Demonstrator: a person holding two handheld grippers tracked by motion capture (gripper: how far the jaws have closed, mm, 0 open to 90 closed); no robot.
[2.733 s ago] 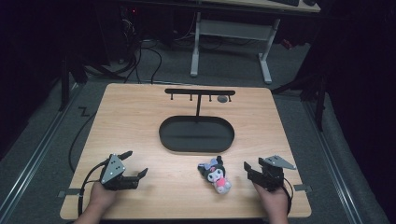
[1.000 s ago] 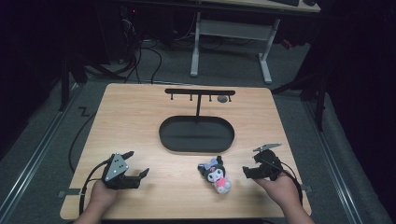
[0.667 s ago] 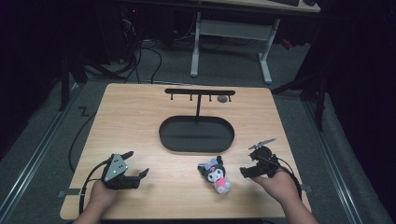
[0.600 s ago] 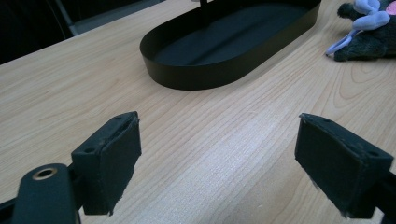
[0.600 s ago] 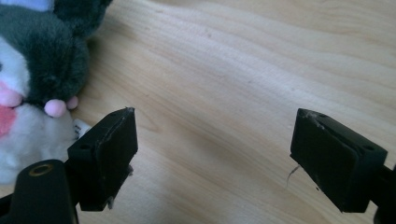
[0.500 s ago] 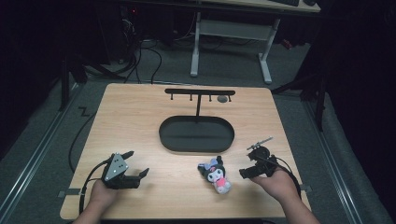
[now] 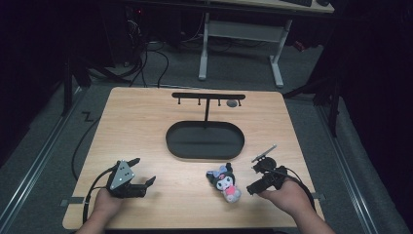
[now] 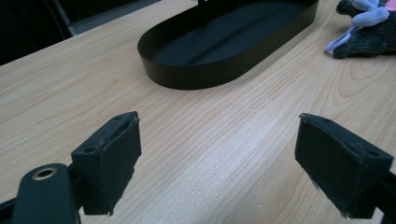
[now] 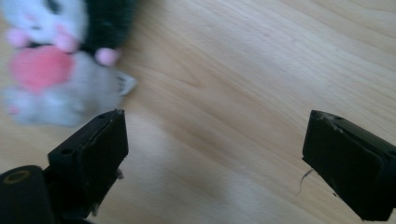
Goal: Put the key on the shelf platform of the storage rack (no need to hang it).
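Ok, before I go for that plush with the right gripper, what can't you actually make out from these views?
- Plush toy, right gripper view: motion-blurred and cut off by the top and left edges; its face is unreadable.
- Plush, left gripper view: cut off by the top right corner.
- Small round object beside the black stand, high view: too small to identify.
- Black oval tray, left gripper view: far end cut off by the top edge.

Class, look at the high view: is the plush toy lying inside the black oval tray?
No, the plush toy lies on the bare wooden table, outside the black oval tray.

Plush toy [image 7: 224,181] lies near oval tray [image 7: 204,141].
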